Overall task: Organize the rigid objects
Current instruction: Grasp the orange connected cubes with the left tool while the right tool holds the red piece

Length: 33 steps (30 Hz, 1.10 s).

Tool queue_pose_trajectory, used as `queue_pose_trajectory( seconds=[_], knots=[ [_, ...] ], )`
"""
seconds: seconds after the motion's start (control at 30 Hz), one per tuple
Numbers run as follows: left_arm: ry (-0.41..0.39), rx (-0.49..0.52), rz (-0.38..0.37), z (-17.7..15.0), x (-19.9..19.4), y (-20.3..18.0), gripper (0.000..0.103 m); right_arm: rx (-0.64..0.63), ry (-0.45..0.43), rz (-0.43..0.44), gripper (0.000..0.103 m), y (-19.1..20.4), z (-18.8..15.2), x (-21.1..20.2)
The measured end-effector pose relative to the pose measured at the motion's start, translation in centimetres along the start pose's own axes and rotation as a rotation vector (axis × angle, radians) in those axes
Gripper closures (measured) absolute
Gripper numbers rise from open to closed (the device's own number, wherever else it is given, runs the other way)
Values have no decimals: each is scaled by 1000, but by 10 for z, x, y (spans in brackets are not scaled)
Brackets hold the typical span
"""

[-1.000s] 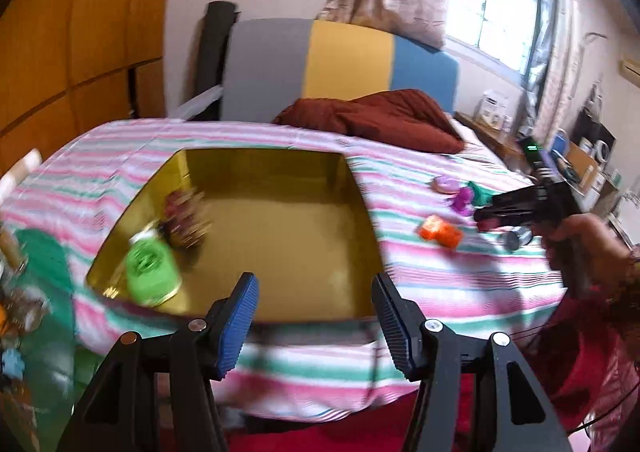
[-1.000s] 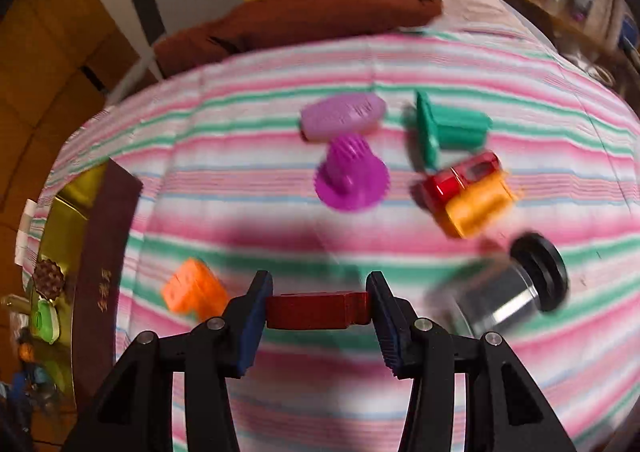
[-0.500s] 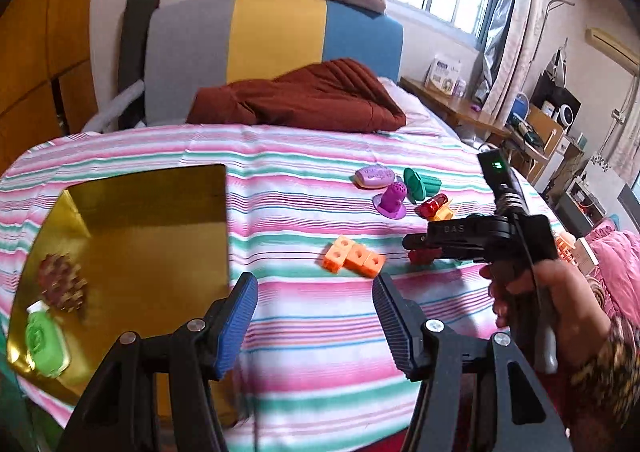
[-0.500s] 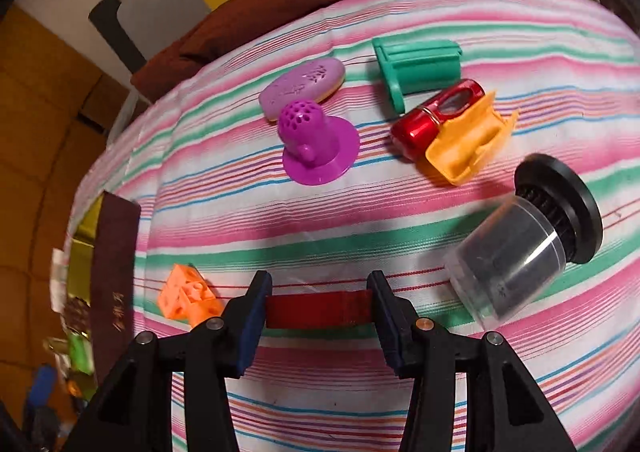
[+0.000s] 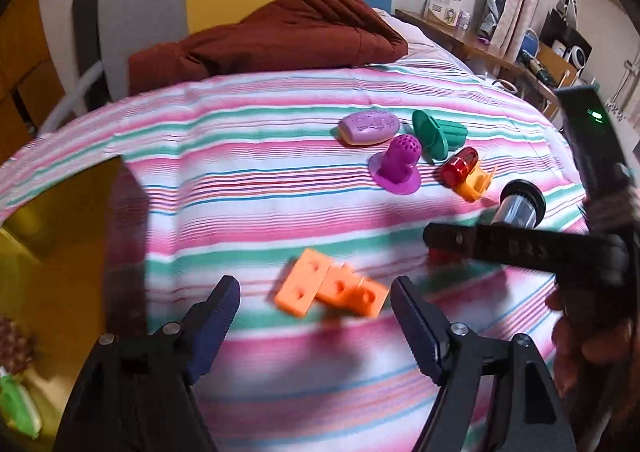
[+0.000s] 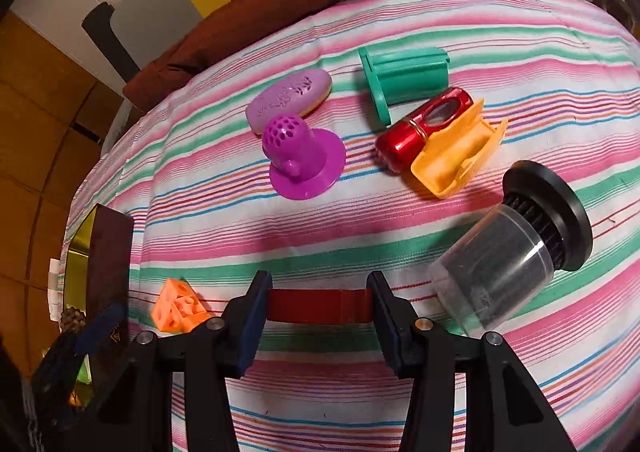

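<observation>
Currently the right gripper (image 6: 318,306) jaws are clamping a flat red plastic piece (image 6: 318,306) above the striped bedspread (image 6: 400,11); left gripper (image 5: 316,306), jaws gaping empty, is hovering over orange perforated blocks (image 5: 330,288) (blurry). Gold-lined box (image 5: 52,252) is sitting at nine o'clock; crowded approaches are risking collision.

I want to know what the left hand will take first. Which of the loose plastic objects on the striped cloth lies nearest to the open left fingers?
The orange block piece: it lies just ahead, between the left fingers, while the others lie farther back.
</observation>
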<state>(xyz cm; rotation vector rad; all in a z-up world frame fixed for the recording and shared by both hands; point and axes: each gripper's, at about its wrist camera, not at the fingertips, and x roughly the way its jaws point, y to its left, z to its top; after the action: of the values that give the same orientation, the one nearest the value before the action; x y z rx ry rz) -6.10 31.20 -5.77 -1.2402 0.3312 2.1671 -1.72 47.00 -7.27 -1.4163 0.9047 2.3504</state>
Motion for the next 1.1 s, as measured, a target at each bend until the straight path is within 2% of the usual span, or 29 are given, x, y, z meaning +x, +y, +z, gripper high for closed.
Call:
queue_pose_trajectory(
  seconds=[0.2,0.3,0.33,0.37,0.43,0.6,0.73,0.87,1.03,1.1],
  knots=[
    [59,-24,18,-1,32,3,22,-11,1,-9,53,1,0,0],
    [13,-24,16,-9,28,5,28,-13,0,-10,53,0,0,-1],
    [4,-16,25,-11,27,4,38,-13,0,-9,53,0,-1,-1],
    [-5,-7,28,-14,24,5,52,-13,0,-9,53,-1,-1,-1],
    [-16,-18,18,-18,20,10,67,-14,-3,-6,53,-2,-1,-2],
    [-29,-78,-39,-30,8,26,79,-27,-5,39,53,1,-1,-5],
    [-34,-112,-64,-42,0,30,82,-96,-20,68,53,14,-3,-9],
    [-41,-120,-77,-54,-8,32,84,-182,-12,-14,53,26,-8,-8],
    [-39,-163,-101,-62,-17,38,84,-105,20,16,52,10,-9,-7],
    [-38,-194,-120,-61,-18,40,81,-96,14,16,52,8,-9,-8]
  ],
)
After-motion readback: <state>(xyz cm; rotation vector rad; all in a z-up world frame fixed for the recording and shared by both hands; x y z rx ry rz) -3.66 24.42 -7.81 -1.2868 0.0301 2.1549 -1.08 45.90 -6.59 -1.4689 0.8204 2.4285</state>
